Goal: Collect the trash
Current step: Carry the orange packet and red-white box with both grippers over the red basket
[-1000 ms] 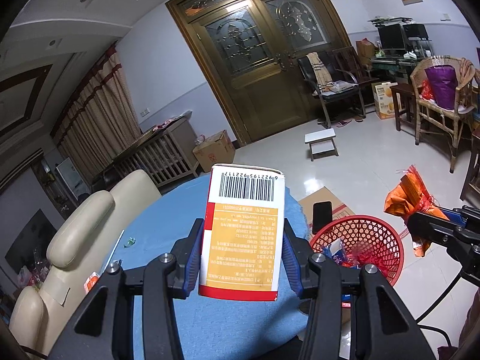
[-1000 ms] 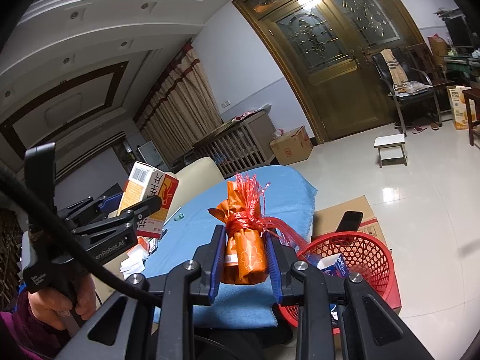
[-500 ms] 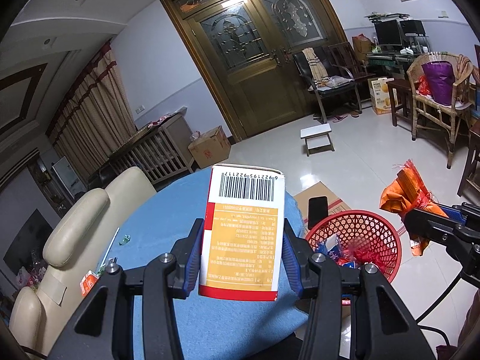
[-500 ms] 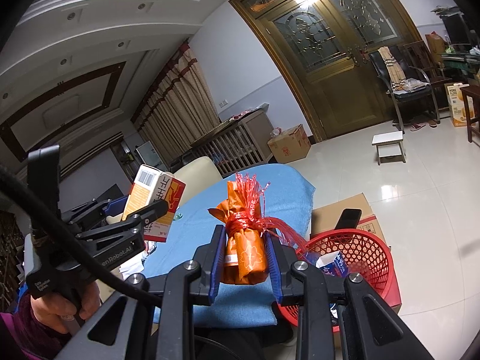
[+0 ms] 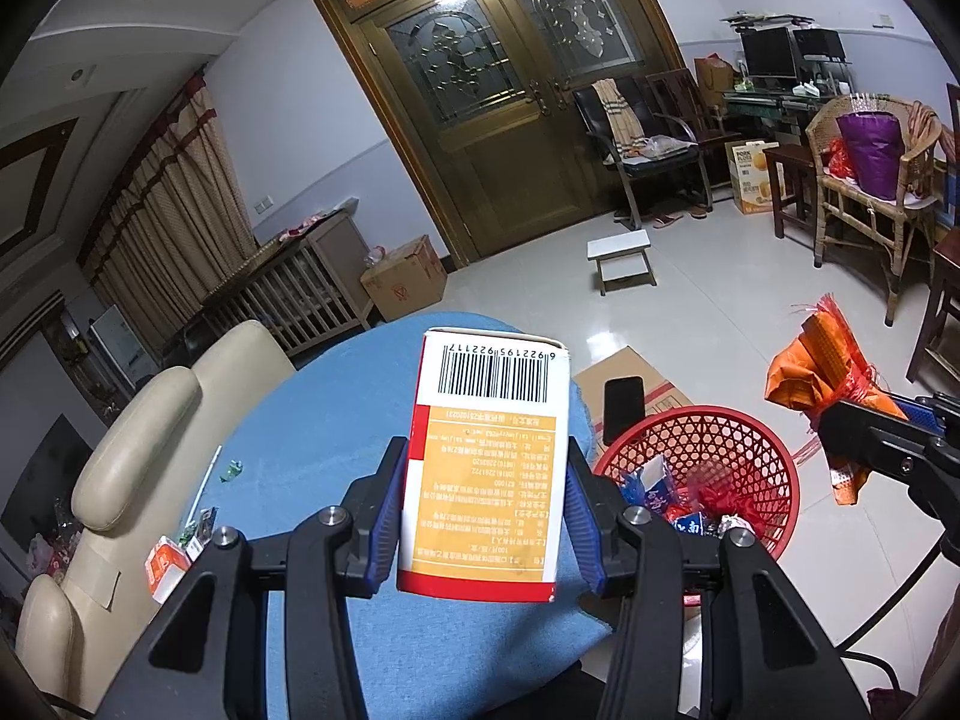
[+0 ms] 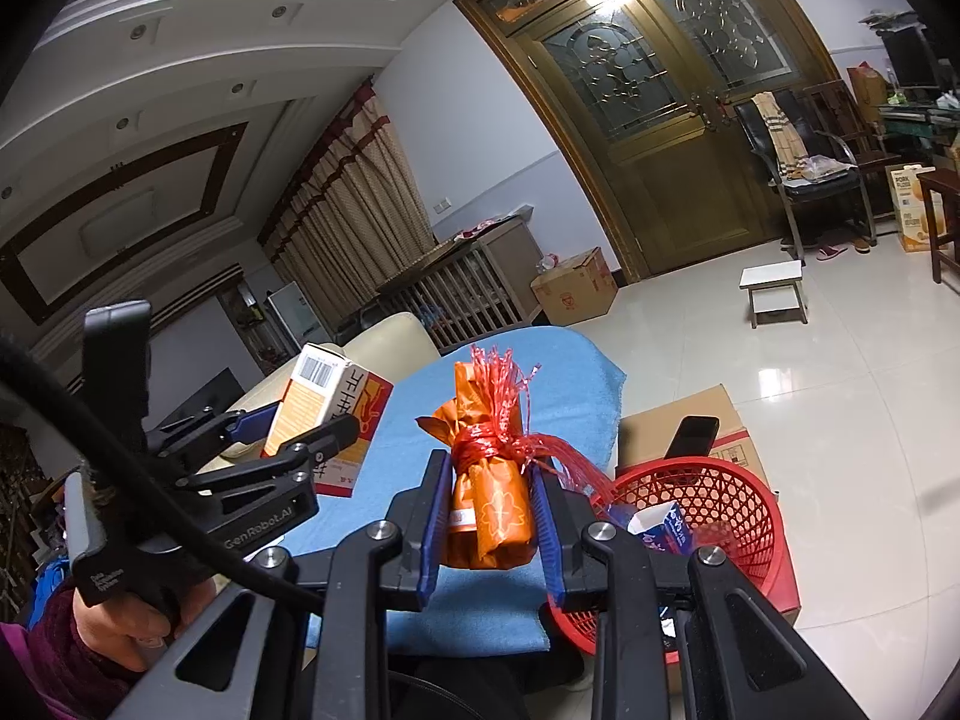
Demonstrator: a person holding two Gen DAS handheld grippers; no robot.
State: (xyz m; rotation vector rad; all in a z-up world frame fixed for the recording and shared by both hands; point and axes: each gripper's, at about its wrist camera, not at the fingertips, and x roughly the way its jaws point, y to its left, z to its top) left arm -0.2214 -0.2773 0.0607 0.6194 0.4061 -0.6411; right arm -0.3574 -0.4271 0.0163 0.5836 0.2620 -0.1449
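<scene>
My left gripper (image 5: 483,516) is shut on an orange, white and red carton (image 5: 489,462) with a barcode at its top, held upright over the blue tablecloth (image 5: 312,420). My right gripper (image 6: 489,516) is shut on an orange wrapped bundle (image 6: 489,498) tied with red plastic string. The red mesh basket (image 5: 750,450) stands on the floor right of the table, with several wrappers inside. In the right wrist view the carton (image 6: 327,414) shows at the left in the left gripper (image 6: 300,438), and the basket (image 6: 720,498) sits lower right. The bundle (image 5: 822,372) hangs above the basket's far right side.
A cream chair (image 5: 150,420) stands left of the table. Small wrappers (image 5: 165,561) and a straw (image 5: 207,474) lie on the cloth's left edge. A cardboard box with a black phone (image 5: 624,405) sits behind the basket. A white stool (image 5: 621,258) stands on the tiled floor.
The left wrist view has tipped downward and shifted a little, so the basket and table show fuller. Both grips are unchanged; the right gripper has not moved.
</scene>
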